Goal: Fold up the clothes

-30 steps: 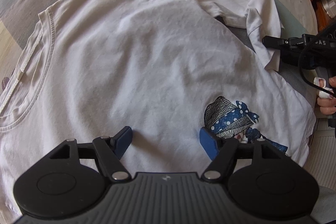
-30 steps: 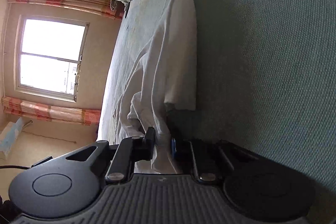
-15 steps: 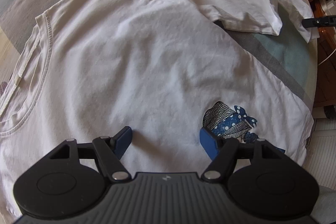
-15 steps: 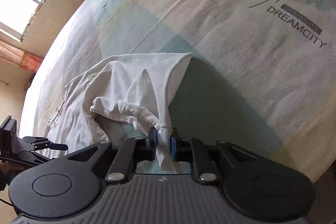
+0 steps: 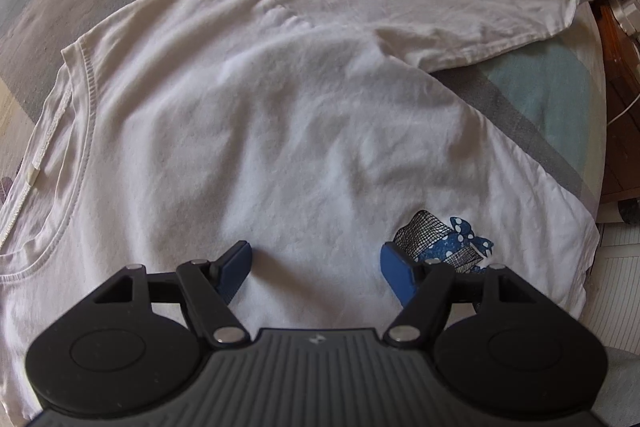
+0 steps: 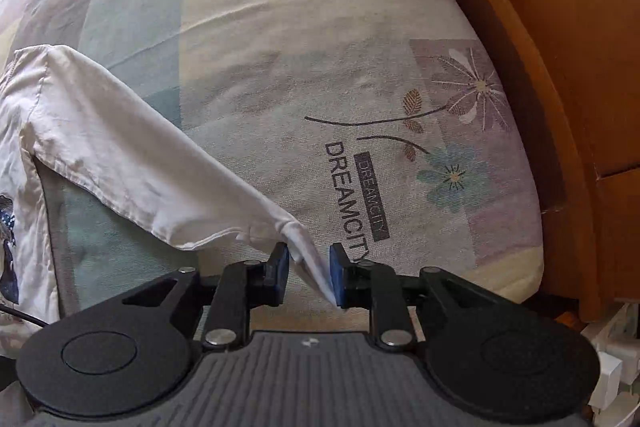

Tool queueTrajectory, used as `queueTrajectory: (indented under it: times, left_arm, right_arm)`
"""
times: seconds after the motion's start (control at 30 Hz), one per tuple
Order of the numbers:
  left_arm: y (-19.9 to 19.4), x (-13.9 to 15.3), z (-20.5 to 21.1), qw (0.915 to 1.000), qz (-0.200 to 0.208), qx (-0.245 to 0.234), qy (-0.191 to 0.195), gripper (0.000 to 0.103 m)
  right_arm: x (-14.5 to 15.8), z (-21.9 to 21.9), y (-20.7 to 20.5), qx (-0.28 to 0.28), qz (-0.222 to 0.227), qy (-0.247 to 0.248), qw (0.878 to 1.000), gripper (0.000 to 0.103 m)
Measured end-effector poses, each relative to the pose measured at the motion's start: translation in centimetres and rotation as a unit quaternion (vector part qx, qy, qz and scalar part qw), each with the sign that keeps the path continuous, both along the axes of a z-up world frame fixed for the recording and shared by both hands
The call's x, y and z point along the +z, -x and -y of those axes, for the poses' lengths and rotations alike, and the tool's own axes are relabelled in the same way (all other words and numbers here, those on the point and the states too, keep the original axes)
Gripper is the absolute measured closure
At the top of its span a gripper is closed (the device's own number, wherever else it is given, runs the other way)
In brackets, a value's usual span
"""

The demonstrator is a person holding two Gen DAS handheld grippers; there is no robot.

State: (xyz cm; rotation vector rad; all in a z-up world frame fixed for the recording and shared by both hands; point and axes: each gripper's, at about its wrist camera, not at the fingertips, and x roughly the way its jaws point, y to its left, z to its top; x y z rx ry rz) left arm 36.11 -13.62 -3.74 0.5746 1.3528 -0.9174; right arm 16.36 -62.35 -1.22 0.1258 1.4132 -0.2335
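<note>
1. A white long-sleeved shirt (image 5: 280, 131) lay spread face up on a bed (image 6: 280, 39), covering much of the mattress near the foot end. One sleeve (image 6: 132, 163) stretched straight out to the side.
2. The left gripper (image 5: 316, 263) hovered over the shirt's chest, its jaws wide apart and holding nothing.
3. The right gripper (image 6: 308, 271) sat at the far end of the sleeve. The cuff (image 6: 310, 259) lay between its jaws, touching the right-hand pad, but a gap showed on the other side, so the jaws looked partly open rather than clamped.
4. The shirt seemed light, thin and limp. It sagged and wrinkled wherever it was not supported, so I judged it would slide easily over the bed and bunch up if pulled from one point.
5. Good places to hold looked like the firmer stitched edges: the cuff, the ribbed collar (image 5: 86, 131), the shoulder seams and the bottom hem.
6. Writing on the bedsheet (image 6: 352, 195) read "DREAMCITY" twice, once in large letters and once in a dark box, beside printed flowers (image 6: 472, 87).
7. The shirt carried a blue and black print (image 5: 444, 239) of a figure with a polka-dot bow. A small white tag (image 5: 32, 175) sat inside the collar, too small to read.
</note>
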Motion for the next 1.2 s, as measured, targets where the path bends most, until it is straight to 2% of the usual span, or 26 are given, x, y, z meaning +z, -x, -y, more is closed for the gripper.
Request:
queueTrajectory:
  times: [0.13, 0.23, 0.3, 0.4, 0.63, 0.8, 0.87, 0.93, 1.0, 1.1, 1.2]
  left_arm:
    - [-0.5, 0.2, -0.2, 1.0, -0.002, 0.006, 0.006, 0.032]
    - [0.0, 0.1, -0.8, 1.0, -0.001, 0.001, 0.004, 0.032]
    - [0.2, 0.0, -1.1, 1.0, 0.0, -0.001, 0.003, 0.032]
    - [0.1, -0.5, -0.4, 1.0, -0.001, 0.0, 0.002, 0.032]
    - [0.5, -1.2, 0.1, 1.0, 0.002, -0.002, 0.0, 0.032]
    - [0.7, -1.2, -0.2, 1.0, 0.007, 0.007, 0.002, 0.032]
    - [0.8, -1.2, -0.5, 0.9999, 0.011, 0.006, -0.001, 0.032]
    - [0.8, -1.3, -0.8, 0.9998, 0.013, 0.012, 0.002, 0.032]
    - [0.8, -1.5, -1.1, 0.9997, 0.013, 0.019, 0.005, 0.032]
    - [0.7, -1.6, -1.3, 0.9993, 0.013, 0.034, 0.012, 0.03]
    - [0.7, -1.7, -1.1, 0.999, 0.014, 0.039, 0.016, 0.028]
  right_arm:
    - [-1.3, -0.1, 1.3, -0.082, 0.013, 0.09, 0.993, 0.067]
    - [-1.3, -0.5, 3.6, -0.173, 0.075, 0.064, 0.98, 0.067]
    - [-1.4, -0.8, 5.6, -0.241, 0.13, 0.019, 0.962, 0.066]
    - [-2.5, -0.9, 8.0, -0.325, 0.194, -0.052, 0.924, 0.06]
    - [-2.6, -2.0, 8.6, -0.371, 0.225, -0.015, 0.901, 0.058]
    - [-2.3, -3.9, 4.1, -0.281, 0.242, -0.044, 0.928, 0.058]
    - [-2.0, -5.7, 0.6, -0.2, 0.237, -0.034, 0.95, 0.058]
    - [-1.4, -7.5, -2.8, -0.114, 0.239, -0.021, 0.964, 0.058]
    - [-1.1, -8.5, -5.5, -0.05, 0.245, -0.03, 0.968, 0.058]
    - [-2.1, -9.8, -9.6, 0.024, 0.228, -0.052, 0.972, 0.058]
    - [-3.7, -11.3, -13.6, 0.098, 0.214, -0.063, 0.97, 0.058]
